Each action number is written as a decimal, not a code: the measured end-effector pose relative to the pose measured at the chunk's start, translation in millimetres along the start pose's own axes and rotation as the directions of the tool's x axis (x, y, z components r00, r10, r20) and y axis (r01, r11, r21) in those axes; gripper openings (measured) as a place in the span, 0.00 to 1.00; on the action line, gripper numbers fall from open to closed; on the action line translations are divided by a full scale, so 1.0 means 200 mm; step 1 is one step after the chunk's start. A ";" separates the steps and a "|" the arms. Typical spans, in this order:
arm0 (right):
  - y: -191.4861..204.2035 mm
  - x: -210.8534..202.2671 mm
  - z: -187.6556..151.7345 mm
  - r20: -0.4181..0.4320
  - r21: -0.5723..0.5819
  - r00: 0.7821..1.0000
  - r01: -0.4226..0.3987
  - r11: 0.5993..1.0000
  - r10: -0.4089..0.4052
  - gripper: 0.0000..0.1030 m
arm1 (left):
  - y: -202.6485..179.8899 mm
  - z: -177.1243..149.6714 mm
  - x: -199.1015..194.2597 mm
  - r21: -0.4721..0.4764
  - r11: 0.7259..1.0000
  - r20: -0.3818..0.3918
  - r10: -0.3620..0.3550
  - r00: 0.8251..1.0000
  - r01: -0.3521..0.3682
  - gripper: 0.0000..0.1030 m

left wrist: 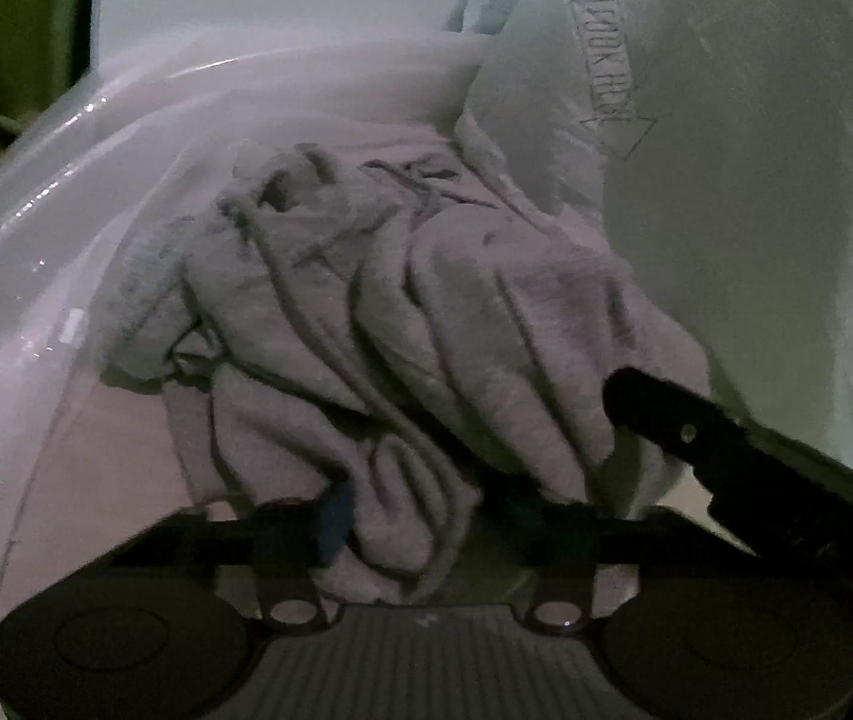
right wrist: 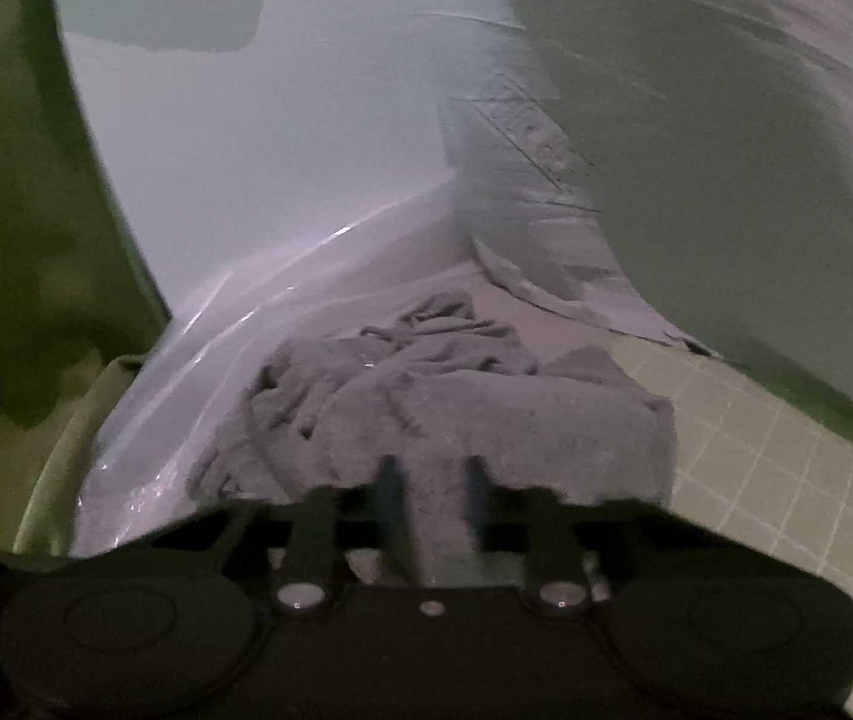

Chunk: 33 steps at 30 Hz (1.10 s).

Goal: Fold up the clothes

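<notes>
A crumpled grey fleecy garment (left wrist: 426, 312) lies bunched inside a clear plastic tub (left wrist: 66, 210). My left gripper (left wrist: 438, 522) sits at its near edge with a thick fold of the cloth squeezed between its blue-padded fingers (left wrist: 333, 519). The right gripper's black finger (left wrist: 666, 420) reaches in from the right and touches the same garment's right side. In the right wrist view my right gripper (right wrist: 431, 480) is shut on a narrow fold of the garment (right wrist: 426, 408), and the cloth drapes over both fingertips and hides them.
The tub's shiny rim (right wrist: 234, 312) curves along the left. A white plastic sheet with a printed arrow label (left wrist: 606, 78) rises at the right. A pale mat with a square grid (right wrist: 756, 468) lies to the right, green surfaces (right wrist: 18, 180) to the left.
</notes>
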State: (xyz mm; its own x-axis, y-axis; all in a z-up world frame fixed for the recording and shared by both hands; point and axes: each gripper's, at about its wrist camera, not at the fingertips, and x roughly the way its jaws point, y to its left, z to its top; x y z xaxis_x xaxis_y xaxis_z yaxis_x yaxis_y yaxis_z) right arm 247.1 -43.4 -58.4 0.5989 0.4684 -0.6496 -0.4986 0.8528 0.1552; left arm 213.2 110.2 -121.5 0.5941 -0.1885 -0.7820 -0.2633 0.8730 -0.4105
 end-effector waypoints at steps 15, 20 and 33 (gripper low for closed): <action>-0.27 -0.69 -0.47 0.050 0.093 0.963 0.261 0.961 -0.266 0.02 | -0.23 -0.38 -0.23 0.178 0.982 -0.069 -0.054 0.996 0.066 0.13; -0.50 -1.11 -0.77 0.003 0.198 0.907 0.412 0.889 -0.421 0.02 | -0.42 -0.69 -0.36 0.235 0.968 -0.132 -0.062 0.989 0.092 0.13; -0.98 -1.91 -1.30 -0.118 0.425 0.815 0.558 0.713 -0.568 0.06 | -0.72 -1.20 -0.64 0.299 0.937 -0.210 -0.117 0.971 0.178 0.23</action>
State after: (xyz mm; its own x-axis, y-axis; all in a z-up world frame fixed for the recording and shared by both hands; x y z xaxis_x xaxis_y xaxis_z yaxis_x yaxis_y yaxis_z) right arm -47.6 -450.8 -34.5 0.6970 -0.1296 -0.7053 0.2450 0.9674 0.0643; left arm -7.2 -99.0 -74.7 0.4480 -0.3796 -0.8094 0.0862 0.9195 -0.3835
